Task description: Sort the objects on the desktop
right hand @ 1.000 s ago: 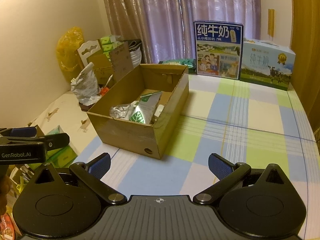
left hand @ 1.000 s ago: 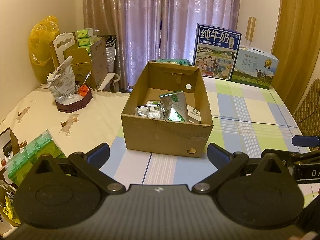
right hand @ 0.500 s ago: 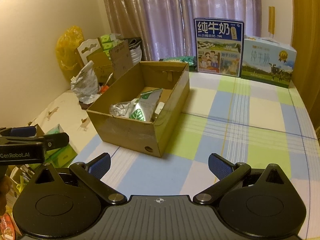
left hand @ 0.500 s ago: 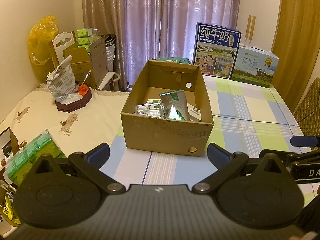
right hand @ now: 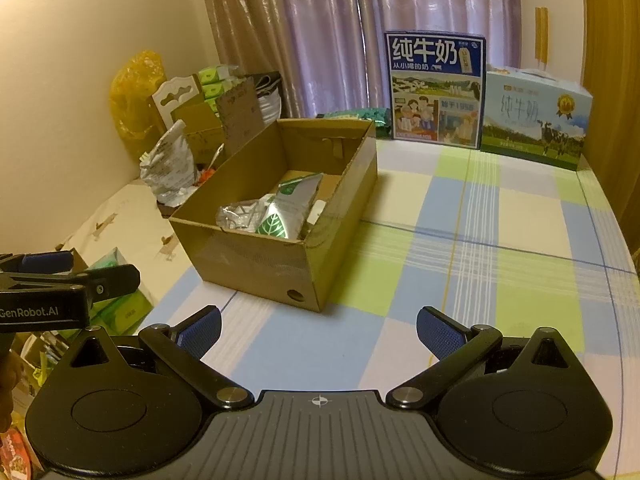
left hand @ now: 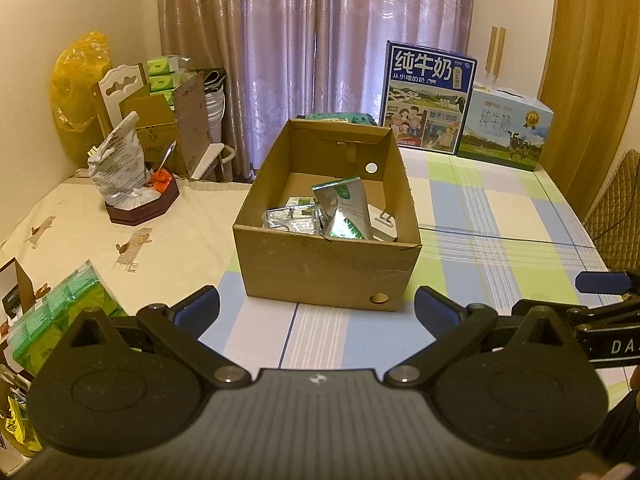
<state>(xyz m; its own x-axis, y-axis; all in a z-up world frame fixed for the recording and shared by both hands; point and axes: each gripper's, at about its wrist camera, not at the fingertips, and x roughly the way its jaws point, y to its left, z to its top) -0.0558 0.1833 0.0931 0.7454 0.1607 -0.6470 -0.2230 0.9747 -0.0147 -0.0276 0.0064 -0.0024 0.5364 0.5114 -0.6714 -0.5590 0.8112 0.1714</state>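
Note:
An open cardboard box [left hand: 326, 268] [right hand: 256, 264] stands on the checked tablecloth, straight ahead of both grippers. Inside lie a silver-green foil pouch [left hand: 344, 210] [right hand: 290, 208], a crumpled silver packet [left hand: 292, 220] [right hand: 236, 216] and a white object [left hand: 382, 224]. My left gripper [left hand: 318, 314] is open and empty, held a little short of the box's near wall. My right gripper [right hand: 318, 330] is open too, with nothing between its fingers, to the right of the box's near corner. Each gripper's tip shows at the edge of the other's view.
Two milk cartons [left hand: 426, 94] [left hand: 504, 134] stand at the table's far edge. A dark tray with a crumpled bag [left hand: 138, 200] sits at the left. Green tissue packs [left hand: 60, 320] lie at the near left edge. A chair [left hand: 618, 204] is at the right.
Both grippers have drifted slightly, with the right view tilting a little downward. The box and its contents have not moved.

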